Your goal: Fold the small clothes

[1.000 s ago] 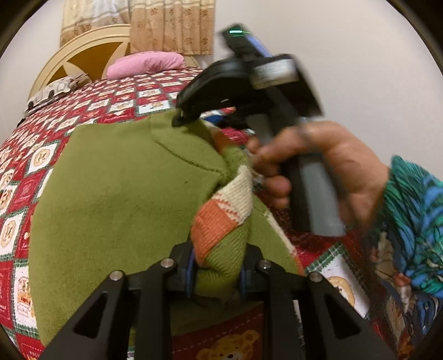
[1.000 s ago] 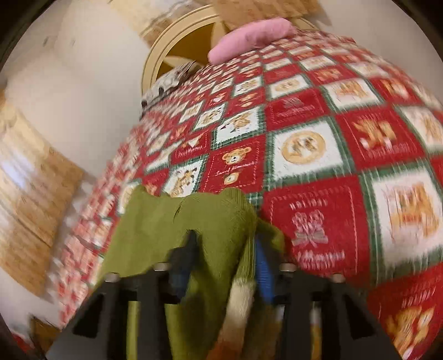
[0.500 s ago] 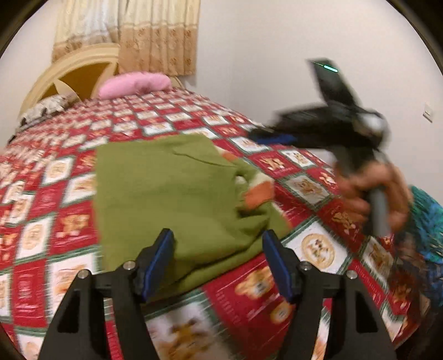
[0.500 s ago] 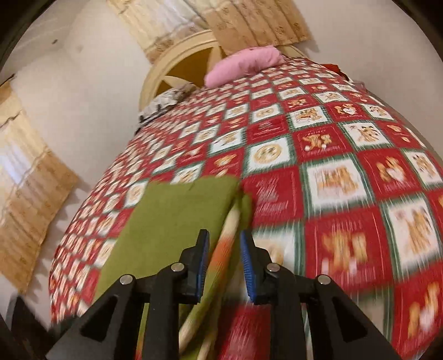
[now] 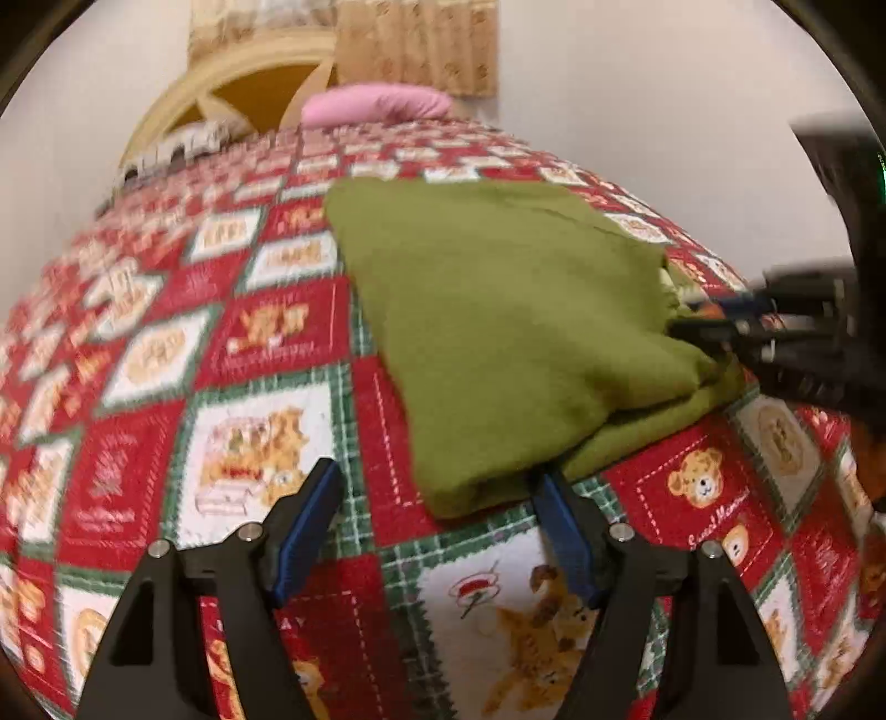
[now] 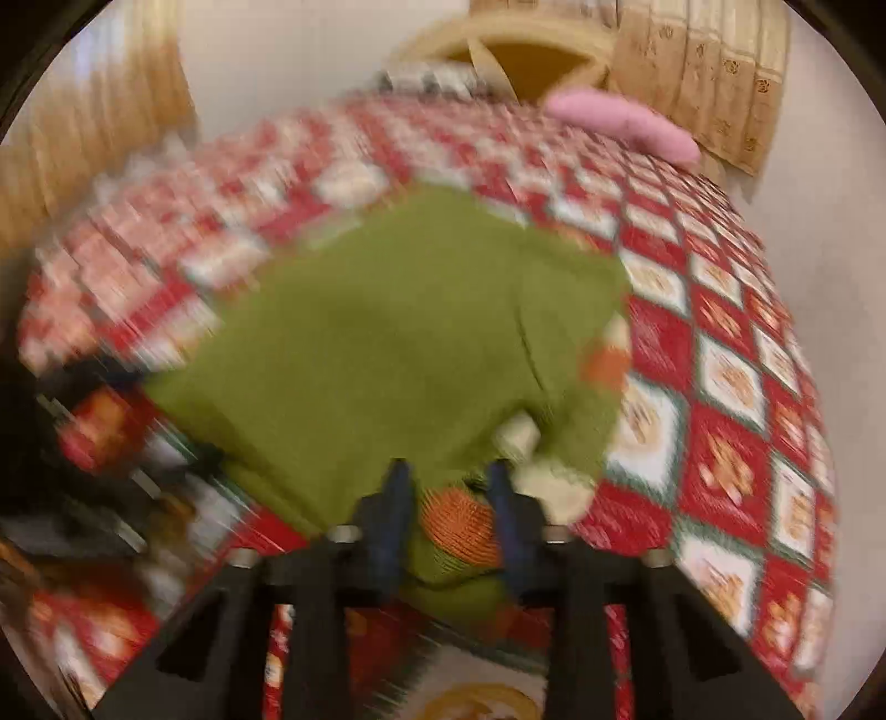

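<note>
A small green knit sweater [image 5: 498, 315] lies folded flat on the red patchwork bedspread [image 5: 166, 354]. My left gripper [image 5: 437, 526] is open and empty, its jaws straddling the sweater's near corner just above the bedspread. My right gripper [image 6: 449, 509] is closed around the sweater's orange-and-cream striped cuff [image 6: 457, 523] at the garment's edge. The sweater [image 6: 387, 343] spreads out ahead of it in the blurred right wrist view. The right gripper also shows at the right edge of the left wrist view [image 5: 720, 321], pinching the sweater's side.
A pink pillow [image 5: 376, 105] and a cream headboard [image 5: 232, 77] stand at the bed's far end, with curtains [image 5: 415, 44] behind. A white wall runs along the bed's right side. The bedspread [image 6: 720, 343] extends around the sweater.
My left gripper let go of the sweater cuff, opened and drew back to the near corner. My right gripper released the far edge, swung around and closed on the striped cuff.
</note>
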A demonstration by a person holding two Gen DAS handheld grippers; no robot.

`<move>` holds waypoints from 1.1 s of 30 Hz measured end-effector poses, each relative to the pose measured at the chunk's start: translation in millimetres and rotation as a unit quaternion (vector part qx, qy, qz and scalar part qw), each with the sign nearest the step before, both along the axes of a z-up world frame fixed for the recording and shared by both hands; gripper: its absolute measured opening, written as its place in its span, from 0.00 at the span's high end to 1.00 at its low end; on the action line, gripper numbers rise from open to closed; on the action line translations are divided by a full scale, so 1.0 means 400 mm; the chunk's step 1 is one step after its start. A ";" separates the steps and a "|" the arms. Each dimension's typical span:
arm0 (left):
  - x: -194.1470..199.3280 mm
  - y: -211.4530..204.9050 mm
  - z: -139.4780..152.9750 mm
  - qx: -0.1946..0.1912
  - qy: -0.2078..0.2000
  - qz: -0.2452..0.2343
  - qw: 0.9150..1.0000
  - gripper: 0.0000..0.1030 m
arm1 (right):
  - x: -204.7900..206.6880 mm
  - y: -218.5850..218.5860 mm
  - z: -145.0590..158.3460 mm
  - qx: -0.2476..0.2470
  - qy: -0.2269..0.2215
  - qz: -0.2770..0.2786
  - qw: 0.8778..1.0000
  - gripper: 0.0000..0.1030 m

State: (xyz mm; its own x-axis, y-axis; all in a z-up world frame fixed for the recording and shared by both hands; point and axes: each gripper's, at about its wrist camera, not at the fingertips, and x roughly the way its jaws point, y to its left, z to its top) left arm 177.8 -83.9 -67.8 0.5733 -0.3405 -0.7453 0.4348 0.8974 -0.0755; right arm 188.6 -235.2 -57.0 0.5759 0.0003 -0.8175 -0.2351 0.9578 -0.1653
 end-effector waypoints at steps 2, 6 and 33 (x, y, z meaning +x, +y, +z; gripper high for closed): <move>0.000 0.023 0.005 -0.011 0.001 0.013 1.000 0.27 | -0.033 -0.041 0.009 0.046 -0.013 -0.021 0.999 0.90; 0.013 0.055 0.001 -0.043 0.012 0.037 0.998 0.27 | -0.111 -0.179 0.004 0.280 -0.032 -0.113 0.953 0.92; -0.033 0.101 0.107 0.091 -0.078 0.069 0.990 0.26 | 0.055 -0.070 0.062 0.145 -0.117 -0.134 0.973 0.70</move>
State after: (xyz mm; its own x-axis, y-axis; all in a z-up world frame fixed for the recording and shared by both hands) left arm 164.6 -43.5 -25.2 0.7179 -0.1184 -0.6860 0.3001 0.9418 0.1515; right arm 210.6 -263.3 -32.1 0.7569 0.0361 -0.6525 0.0416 0.9938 0.1033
